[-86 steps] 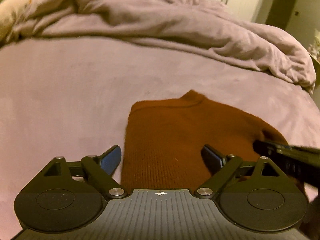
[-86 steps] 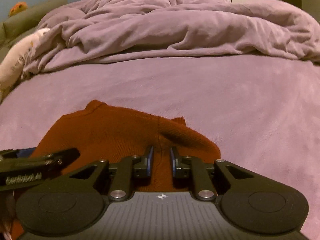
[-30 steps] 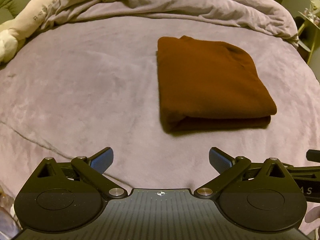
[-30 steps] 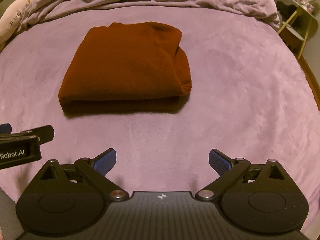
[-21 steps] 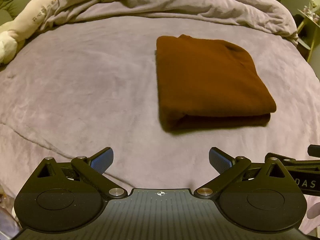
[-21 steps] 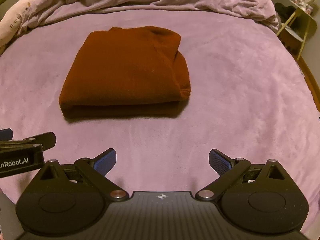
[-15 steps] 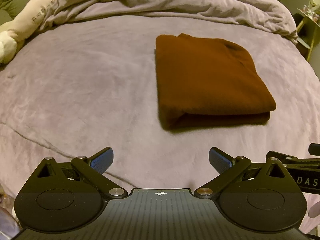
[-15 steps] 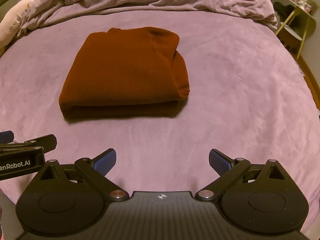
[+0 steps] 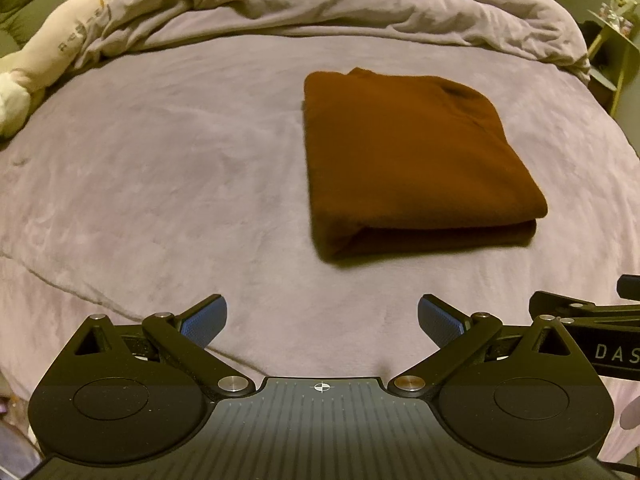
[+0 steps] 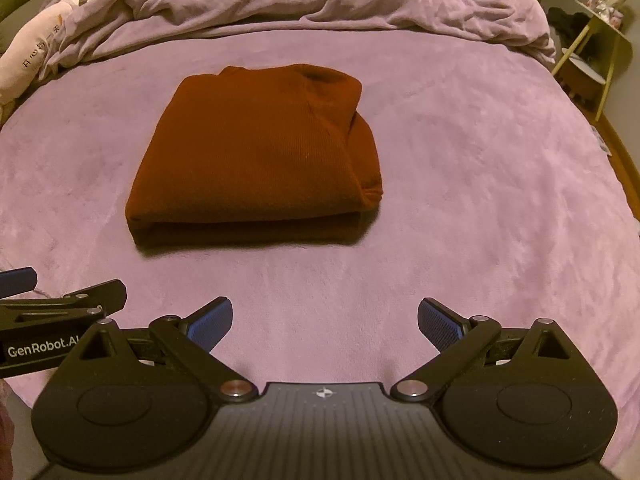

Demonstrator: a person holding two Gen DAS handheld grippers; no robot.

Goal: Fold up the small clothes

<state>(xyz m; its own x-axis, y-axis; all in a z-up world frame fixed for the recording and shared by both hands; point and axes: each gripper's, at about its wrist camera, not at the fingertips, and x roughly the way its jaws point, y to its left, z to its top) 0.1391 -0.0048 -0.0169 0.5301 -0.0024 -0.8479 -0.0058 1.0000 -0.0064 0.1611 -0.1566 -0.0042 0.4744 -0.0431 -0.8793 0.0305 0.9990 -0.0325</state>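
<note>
Bed (image 9: 160, 184): a mauve plush cover spreads across both views and bears the clothing.
Duvet (image 10: 320, 4): bunched in loose folds along the far side of the bed.
Sweater (image 10: 256, 156): rust-brown knit, folded into a neat rectangle, lying flat on the cover ahead of both tools, touched by neither; its doubled edge faces the cameras, the collar at the far right corner.
Pillow (image 9: 52, 60): long, cream, printed with lettering, half tucked under the duvet at far left.
Side table (image 10: 596, 60): yellow-legged, off the bed's far right, small items on top too blurred to name.
Left gripper (image 9: 322, 320): released, blue pads spread wide, holding nothing, above bare cover.
Right gripper (image 10: 325, 320): released likewise, empty, just beside the left.
</note>
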